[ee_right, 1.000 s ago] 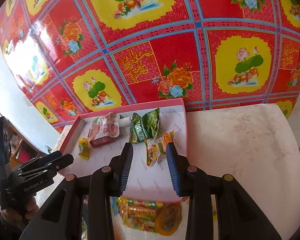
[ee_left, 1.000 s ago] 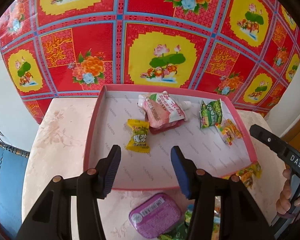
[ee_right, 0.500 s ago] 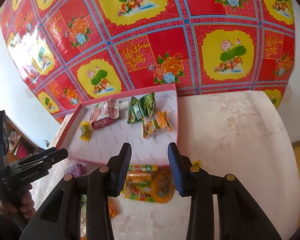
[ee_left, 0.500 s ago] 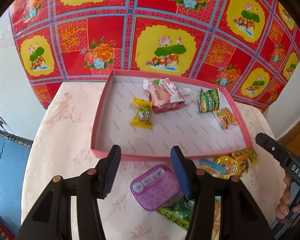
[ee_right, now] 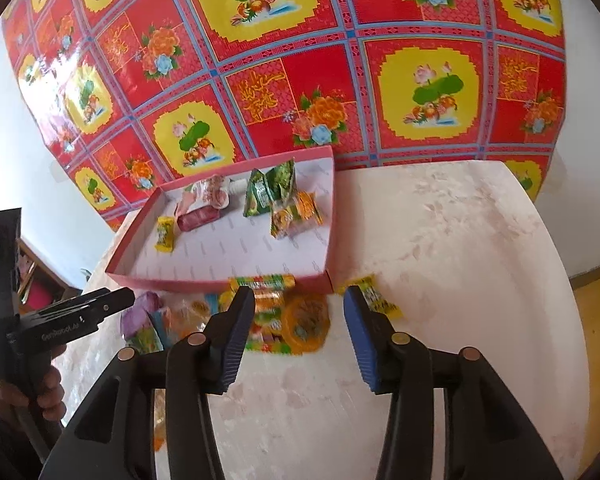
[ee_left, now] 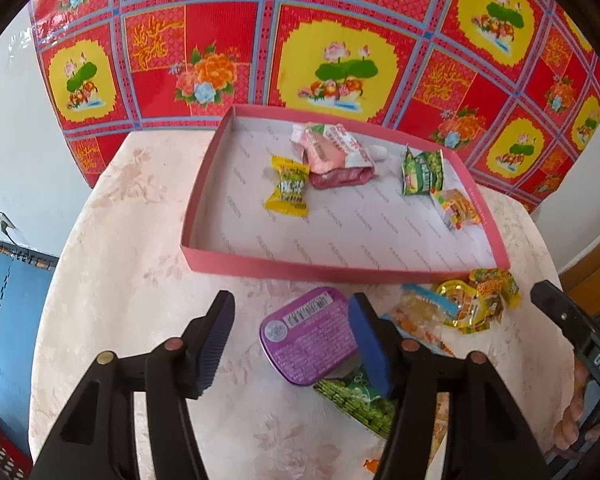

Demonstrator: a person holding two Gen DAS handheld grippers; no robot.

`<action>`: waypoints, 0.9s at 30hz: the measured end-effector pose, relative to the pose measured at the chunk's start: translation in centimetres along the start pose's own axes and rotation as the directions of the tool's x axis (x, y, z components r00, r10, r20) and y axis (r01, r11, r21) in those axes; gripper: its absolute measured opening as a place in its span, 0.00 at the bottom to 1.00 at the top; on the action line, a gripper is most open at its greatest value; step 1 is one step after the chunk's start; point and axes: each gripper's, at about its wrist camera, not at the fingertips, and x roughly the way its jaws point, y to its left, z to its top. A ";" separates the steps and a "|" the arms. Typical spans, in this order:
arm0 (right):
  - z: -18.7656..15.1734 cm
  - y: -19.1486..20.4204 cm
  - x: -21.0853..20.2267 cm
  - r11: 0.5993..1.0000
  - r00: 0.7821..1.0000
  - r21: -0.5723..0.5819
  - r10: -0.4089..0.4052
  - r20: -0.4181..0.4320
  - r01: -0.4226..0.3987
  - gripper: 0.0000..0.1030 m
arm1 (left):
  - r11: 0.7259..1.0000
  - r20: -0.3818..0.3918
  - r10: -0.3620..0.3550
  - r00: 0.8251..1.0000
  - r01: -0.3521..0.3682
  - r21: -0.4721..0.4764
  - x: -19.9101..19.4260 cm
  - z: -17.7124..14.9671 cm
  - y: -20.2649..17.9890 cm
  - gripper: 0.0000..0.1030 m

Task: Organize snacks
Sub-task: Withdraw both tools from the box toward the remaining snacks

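A: Surface and room?
B: Round pale marbled table [ee_left: 112,264]; red floral cloth [ee_left: 340,40] hung behind; white wall [ee_left: 16,128] to the left.

A: Tray contents, counted?
B: One pink tray [ee_left: 204,196] at the table's far side. Inside: one yellow candy [ee_left: 287,192], one pink-and-white packet [ee_left: 332,152] lying on a dark red packet, one green packet [ee_left: 423,172], one orange-yellow packet [ee_left: 456,208]. Five in all.

A: Still loose?
B: A heap just before the tray's near wall: one purple tin [ee_left: 308,340] resting partly on a green packet, orange and yellow wrapped snacks [ee_right: 284,316], one yellow sweet [ee_right: 374,296] apart to the right. Exact count of the heap unclear; pieces overlap.

A: Tongs?
B: Left gripper [ee_left: 292,340]: jaws just widened, nothing pressed, tin beneath the right finger. Right gripper [ee_right: 300,336]: jaws just widened, nothing held, hovering above the heap.
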 end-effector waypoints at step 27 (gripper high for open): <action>-2.1 -3.6 0.3 0.999 0.999 0.030 -0.025 -0.033 0.026 0.48 | 0.998 -0.032 0.070 0.997 -0.070 0.000 2.7 -0.5 -1.8 0.70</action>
